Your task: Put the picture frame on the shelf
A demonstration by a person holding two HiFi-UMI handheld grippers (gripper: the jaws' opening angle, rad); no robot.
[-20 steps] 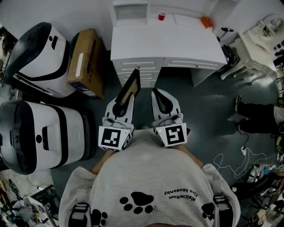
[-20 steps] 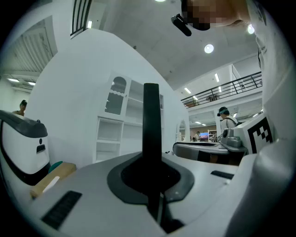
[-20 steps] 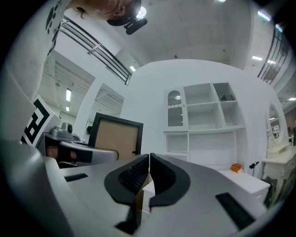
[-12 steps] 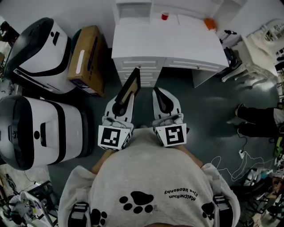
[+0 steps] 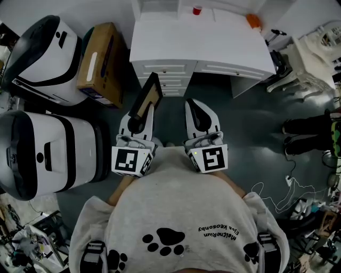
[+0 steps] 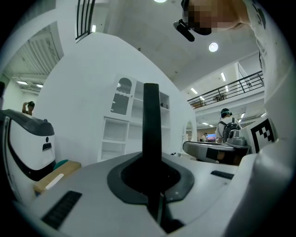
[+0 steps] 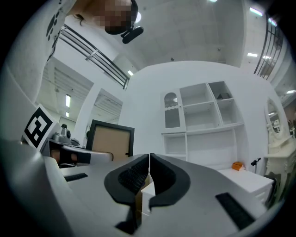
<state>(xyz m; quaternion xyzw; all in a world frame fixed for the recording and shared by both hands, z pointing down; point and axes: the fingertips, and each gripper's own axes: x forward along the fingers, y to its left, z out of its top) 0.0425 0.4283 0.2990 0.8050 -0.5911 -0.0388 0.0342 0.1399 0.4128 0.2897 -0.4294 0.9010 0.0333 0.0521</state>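
While the left gripper's (image 5: 138,114) jaws clamp the picture frame (image 5: 146,97), which stands upright ahead of them, the right gripper's (image 7: 149,159) jaws are pressed together, empty. The white shelf (image 7: 203,115) stands well beyond both pairs of jaws. The sweatshirt (image 5: 181,213) lettering is too small to read.

The picture frame (image 6: 151,121) shows only its edge in the left gripper view, its lower end hidden between the jaws; in the head view the shelf (image 5: 154,6) is cut by the top edge, and the small red thing (image 5: 197,10) is too small to name.
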